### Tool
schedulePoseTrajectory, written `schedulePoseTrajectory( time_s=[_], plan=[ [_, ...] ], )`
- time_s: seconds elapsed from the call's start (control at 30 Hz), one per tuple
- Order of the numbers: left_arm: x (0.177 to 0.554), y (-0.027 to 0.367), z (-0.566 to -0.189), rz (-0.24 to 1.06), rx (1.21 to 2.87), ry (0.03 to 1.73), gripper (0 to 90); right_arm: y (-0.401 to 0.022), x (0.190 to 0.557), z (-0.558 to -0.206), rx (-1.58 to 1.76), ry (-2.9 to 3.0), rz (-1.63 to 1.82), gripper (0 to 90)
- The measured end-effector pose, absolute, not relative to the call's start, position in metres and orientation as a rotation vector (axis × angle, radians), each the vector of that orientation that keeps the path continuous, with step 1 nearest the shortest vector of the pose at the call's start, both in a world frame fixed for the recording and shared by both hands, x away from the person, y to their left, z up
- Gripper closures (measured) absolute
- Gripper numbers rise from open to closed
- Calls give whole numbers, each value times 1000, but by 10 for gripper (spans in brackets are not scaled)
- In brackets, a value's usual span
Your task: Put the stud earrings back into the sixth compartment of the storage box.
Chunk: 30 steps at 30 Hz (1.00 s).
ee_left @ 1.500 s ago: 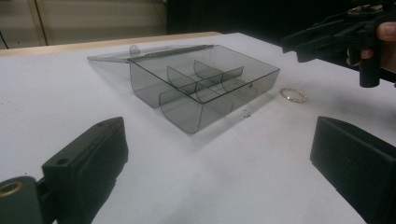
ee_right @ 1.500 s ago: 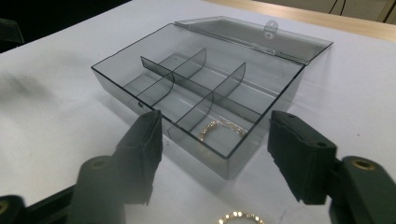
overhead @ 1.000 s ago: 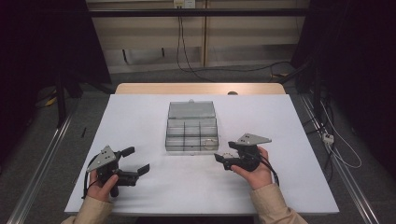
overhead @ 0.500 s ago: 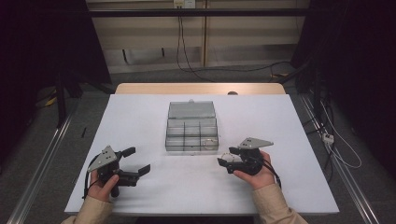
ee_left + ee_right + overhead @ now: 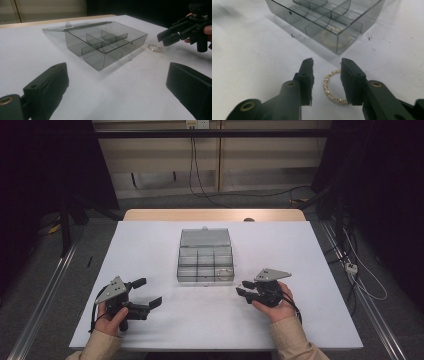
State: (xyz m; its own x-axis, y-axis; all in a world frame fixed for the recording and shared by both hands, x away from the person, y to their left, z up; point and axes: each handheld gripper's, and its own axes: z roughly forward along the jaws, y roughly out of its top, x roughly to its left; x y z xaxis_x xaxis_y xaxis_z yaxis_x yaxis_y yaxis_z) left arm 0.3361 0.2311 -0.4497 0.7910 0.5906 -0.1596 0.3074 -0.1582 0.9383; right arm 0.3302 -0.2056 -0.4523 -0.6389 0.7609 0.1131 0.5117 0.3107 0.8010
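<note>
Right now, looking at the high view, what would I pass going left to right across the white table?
Left hand-held gripper → clear compartment box with its lid open → sparkly ring by the box's near right corner → right hand-held gripper.

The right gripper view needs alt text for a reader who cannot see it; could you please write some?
Two black fingers of the right gripper frame a sparkly gold ring-shaped bracelet lying flat on the white table, a gap still showing at the left finger; they have just been closing. Just beyond stands an open smoky clear compartment box with dividers.
</note>
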Motion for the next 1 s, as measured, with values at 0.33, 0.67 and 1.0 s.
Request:
schedulePoseTrajectory(
  time_s=[0.33, 0.67, 1.0],
  plan=[
    [337, 230, -451, 281, 1760, 699, 42, -202, 332, -457, 1185, 2324, 1196, 690],
    [337, 229, -451, 277, 1758, 700, 42, -193, 338, -463, 1185, 2389, 1106, 775],
    [336, 229, -450, 278, 1756, 692, 42, -190, 340, -464, 1175, 2395, 1053, 880]
  ],
)
